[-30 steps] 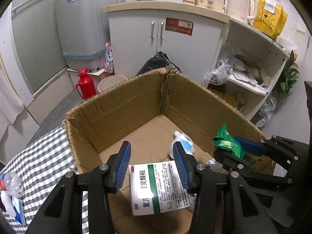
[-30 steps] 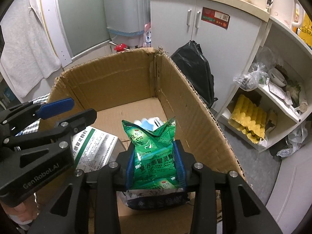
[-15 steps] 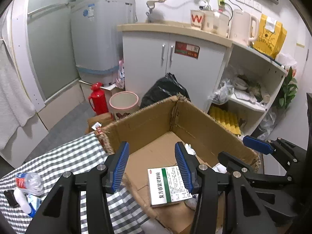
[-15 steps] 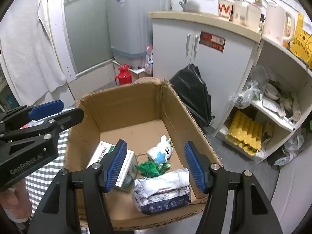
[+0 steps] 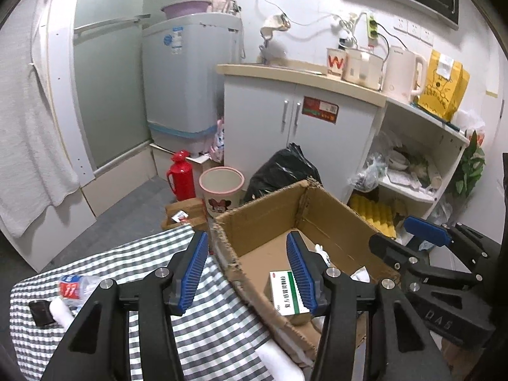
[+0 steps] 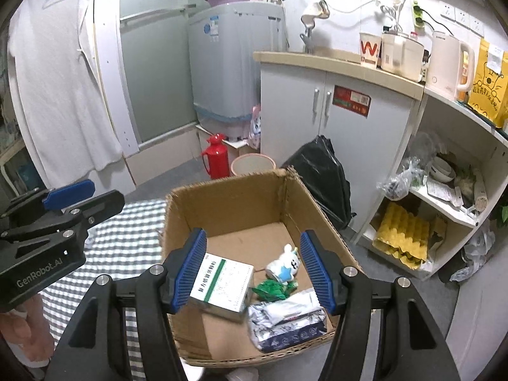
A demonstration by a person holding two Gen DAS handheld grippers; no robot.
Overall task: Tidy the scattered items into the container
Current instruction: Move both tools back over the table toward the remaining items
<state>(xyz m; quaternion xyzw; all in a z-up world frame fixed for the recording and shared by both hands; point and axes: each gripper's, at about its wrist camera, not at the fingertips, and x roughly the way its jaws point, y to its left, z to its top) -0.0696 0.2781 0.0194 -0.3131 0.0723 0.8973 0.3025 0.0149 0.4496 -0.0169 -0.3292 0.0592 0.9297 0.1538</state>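
Note:
An open cardboard box [image 6: 244,203] stands at the edge of a checked tablecloth [image 5: 219,327]. It holds a white and green medicine box [image 6: 222,282], a green sachet [image 6: 273,289], a small white toy [image 6: 284,265] and a silver packet [image 6: 287,319]. My right gripper [image 6: 252,273] is open and empty above the box. My left gripper [image 5: 247,274] is open and empty over the box's left wall [image 5: 244,282]. A crushed plastic bottle [image 5: 76,285], a dark small item [image 5: 41,312] and a white tube [image 5: 62,312] lie on the cloth at far left.
Beyond the box are a black rubbish bag [image 6: 320,174], a pink bin [image 5: 222,192], a red flask [image 5: 181,176], a white cabinet [image 5: 298,139], a washing machine [image 5: 190,76] and open shelves [image 6: 444,209]. A white towel [image 6: 60,85] hangs at left.
My right gripper let go of the green sachet, which now lies in the box. Both grippers rose and pulled back from the box. The medicine box stays inside.

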